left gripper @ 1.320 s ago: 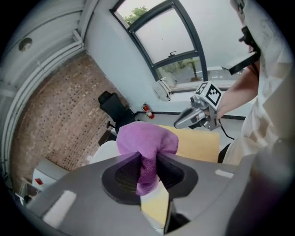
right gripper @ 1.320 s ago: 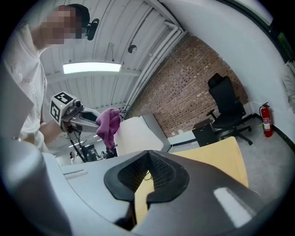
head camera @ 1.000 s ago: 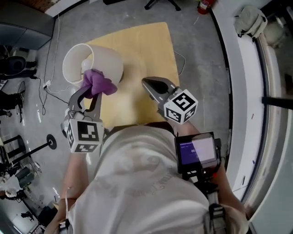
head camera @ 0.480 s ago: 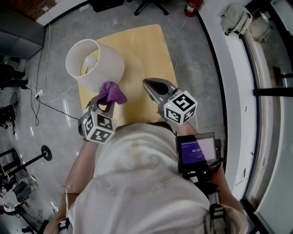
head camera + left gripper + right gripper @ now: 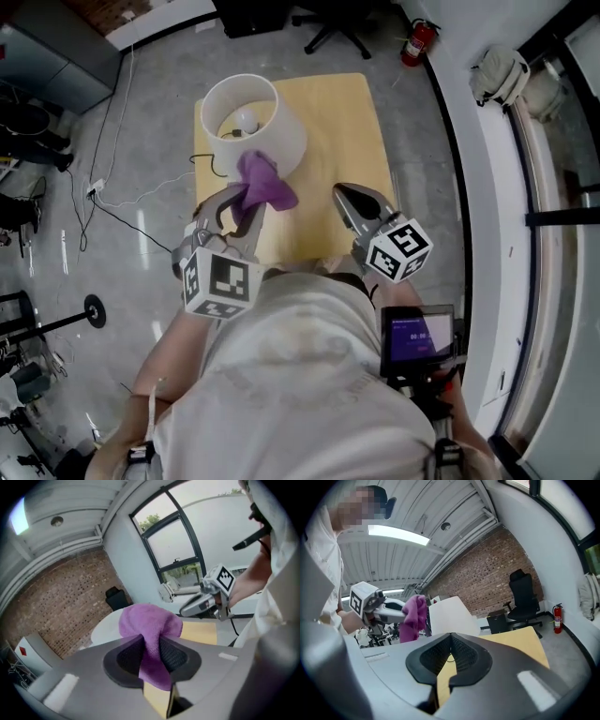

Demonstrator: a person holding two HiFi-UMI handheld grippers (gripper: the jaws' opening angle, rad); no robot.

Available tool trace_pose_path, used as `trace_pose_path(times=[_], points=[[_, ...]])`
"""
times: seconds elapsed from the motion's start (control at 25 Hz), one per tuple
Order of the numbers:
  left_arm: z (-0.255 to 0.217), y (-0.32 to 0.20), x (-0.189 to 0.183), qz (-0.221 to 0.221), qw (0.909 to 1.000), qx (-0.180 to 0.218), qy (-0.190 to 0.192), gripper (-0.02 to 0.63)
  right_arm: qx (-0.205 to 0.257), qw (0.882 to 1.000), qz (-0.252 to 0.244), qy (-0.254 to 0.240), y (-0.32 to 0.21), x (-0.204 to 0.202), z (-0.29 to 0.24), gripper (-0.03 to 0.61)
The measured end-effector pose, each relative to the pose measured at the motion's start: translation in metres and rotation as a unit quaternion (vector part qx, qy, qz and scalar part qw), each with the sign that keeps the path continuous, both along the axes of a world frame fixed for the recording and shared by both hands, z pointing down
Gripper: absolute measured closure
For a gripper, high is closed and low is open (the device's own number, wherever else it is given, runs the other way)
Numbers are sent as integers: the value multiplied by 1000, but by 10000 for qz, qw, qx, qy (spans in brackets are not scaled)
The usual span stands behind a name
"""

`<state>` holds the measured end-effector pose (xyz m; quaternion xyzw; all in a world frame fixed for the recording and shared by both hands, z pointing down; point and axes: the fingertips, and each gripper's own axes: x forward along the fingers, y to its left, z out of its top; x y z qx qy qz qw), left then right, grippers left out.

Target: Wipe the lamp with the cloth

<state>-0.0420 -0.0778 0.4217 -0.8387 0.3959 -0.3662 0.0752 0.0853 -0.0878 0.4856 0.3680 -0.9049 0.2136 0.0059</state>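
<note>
The yellow worktop (image 5: 352,122) and the white lamp (image 5: 281,141) at its far left corner are now seen nearer the middle of the head view than a second ago. The purple cloth (image 5: 264,180) is still laid against the near side of the shade and is grasped between the jaws of the left claw (image 5: 240,208), as before. The right claw (image 5: 349,195) is kept clenched on nothing, apart from the cloth at its right.

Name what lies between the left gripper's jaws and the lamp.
Only the purple cloth: pinched in the left gripper, it bunches up in front of the lamp. The head view and the left gripper view both show it.
</note>
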Motion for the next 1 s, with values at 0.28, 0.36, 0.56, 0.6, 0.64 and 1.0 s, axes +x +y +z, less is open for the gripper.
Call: trace_pose_path(times=[0.28,0.36,0.56,0.6,0.64,1.0], points=[[-47,-40,-20,-415,9954,792,349,522,88,9997,187,86,10,-5,-8,565],[-32,-53,-28,-565,9953,711,348,522,76,9997,224,106,14,-6,-8,565],[5,-56,-27,-585,9964,522,309,522,28,9994,271,222,17,3,-8,565],[10,-54,-23,-545,9968,507,288,522,29,9993,288,235,16,6,-8,565],[17,-51,-20,-503,9973,460,263,522,28,9992,302,241,15,9,-8,565],[124,-21,-11,-202,9961,-818,-265,522,11,9995,40,317,1,0,-9,565]])
